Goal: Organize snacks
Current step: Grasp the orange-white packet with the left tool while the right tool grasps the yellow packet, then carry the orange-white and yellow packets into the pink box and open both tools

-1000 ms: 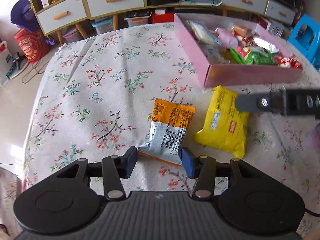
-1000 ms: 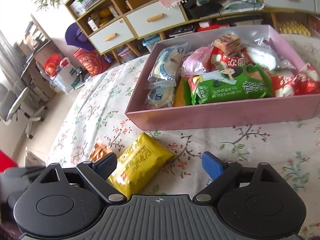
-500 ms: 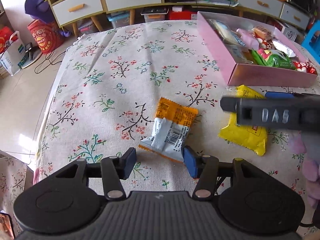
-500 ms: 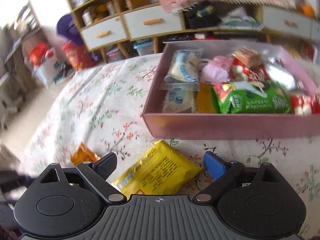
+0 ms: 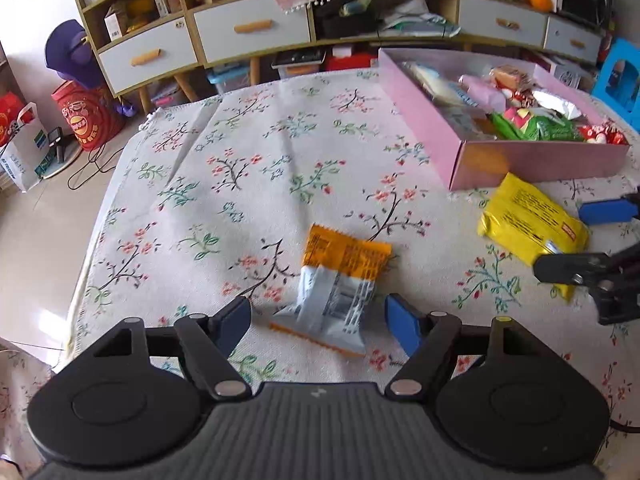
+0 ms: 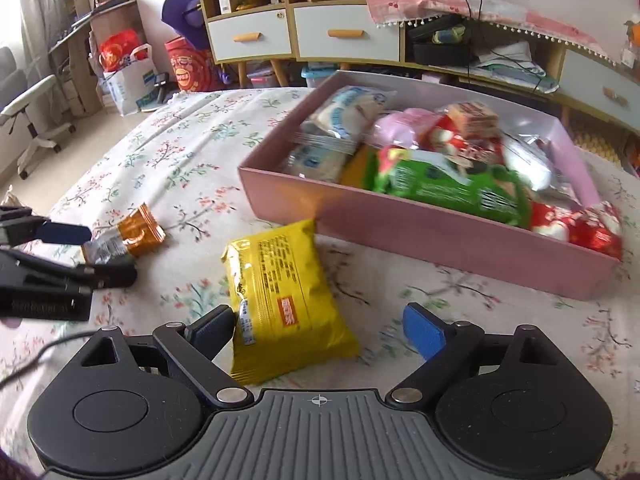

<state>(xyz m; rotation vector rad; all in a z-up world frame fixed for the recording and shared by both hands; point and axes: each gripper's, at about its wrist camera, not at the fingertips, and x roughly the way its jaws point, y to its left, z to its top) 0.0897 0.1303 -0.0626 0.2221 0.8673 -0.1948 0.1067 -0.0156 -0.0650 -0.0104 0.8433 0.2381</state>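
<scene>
An orange and silver snack packet (image 5: pixel 336 284) lies flat on the floral cloth between the fingers of my left gripper (image 5: pixel 318 322). Its jaws are opening and neither pad touches the packet. A yellow snack packet (image 6: pixel 280 300) lies just in front of the pink box (image 6: pixel 400 236), which holds several snacks. My right gripper (image 6: pixel 320 330) stands open around the yellow packet's near end, its left finger at the packet's edge and its blue pad well apart. In the left wrist view the right gripper (image 5: pixel 592 240) straddles the yellow packet (image 5: pixel 528 224) below the pink box (image 5: pixel 540 160). The left gripper (image 6: pixel 92 252) and orange packet (image 6: pixel 132 236) show at the left.
A floral tablecloth (image 5: pixel 248 168) covers the table, whose left edge drops to the floor. A wooden cabinet with white drawers (image 5: pixel 248 36) stands behind. Bags (image 5: pixel 24 140) sit on the floor at left, a blue stool (image 5: pixel 620 76) at right, an office chair (image 6: pixel 32 120) far left.
My left gripper's jaws have spread wider around the orange packet. The right gripper has rolled and now has the yellow packet between its fingers; it has shifted right in the left view.
</scene>
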